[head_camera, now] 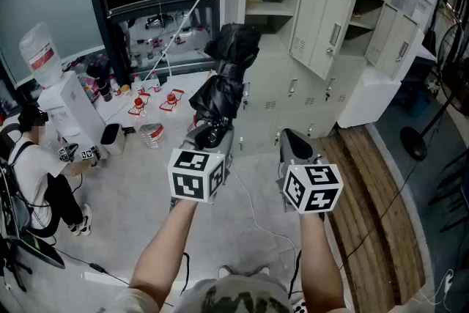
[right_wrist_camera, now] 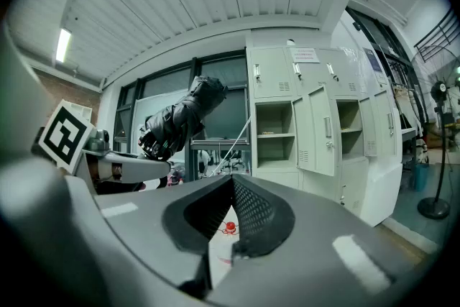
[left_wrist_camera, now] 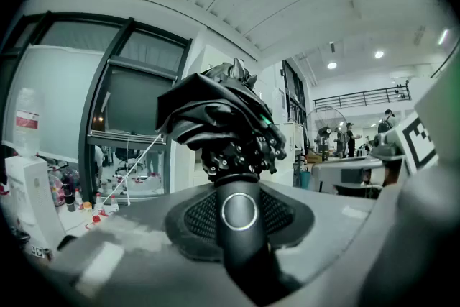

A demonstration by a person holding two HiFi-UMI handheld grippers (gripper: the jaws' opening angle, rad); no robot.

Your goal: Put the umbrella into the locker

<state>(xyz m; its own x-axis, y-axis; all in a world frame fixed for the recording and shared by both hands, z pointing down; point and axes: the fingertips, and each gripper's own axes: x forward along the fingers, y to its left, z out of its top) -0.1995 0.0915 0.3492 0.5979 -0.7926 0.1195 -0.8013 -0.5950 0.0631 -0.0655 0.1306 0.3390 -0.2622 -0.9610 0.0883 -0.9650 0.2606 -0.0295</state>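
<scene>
A folded black umbrella (head_camera: 223,80) sticks forward and up from my left gripper (head_camera: 215,137), which is shut on its handle (left_wrist_camera: 241,216). In the left gripper view the bundled canopy (left_wrist_camera: 215,122) fills the middle. My right gripper (head_camera: 294,144) is level beside it on the right, with the tips together and nothing held. The right gripper view shows the umbrella (right_wrist_camera: 180,118) at the left and the grey lockers (right_wrist_camera: 316,133) ahead. Open compartments with a shelf (head_camera: 267,7) lie beyond the umbrella's tip, and a locker door (head_camera: 330,29) stands ajar next to them.
A seated person (head_camera: 37,165) is at the left, near a water dispenser (head_camera: 69,110) and small bottles (head_camera: 154,102) on the floor. A fan stand (head_camera: 414,143) is at the right beside a wooden floor strip (head_camera: 374,209). A cable (head_camera: 256,216) runs across the floor.
</scene>
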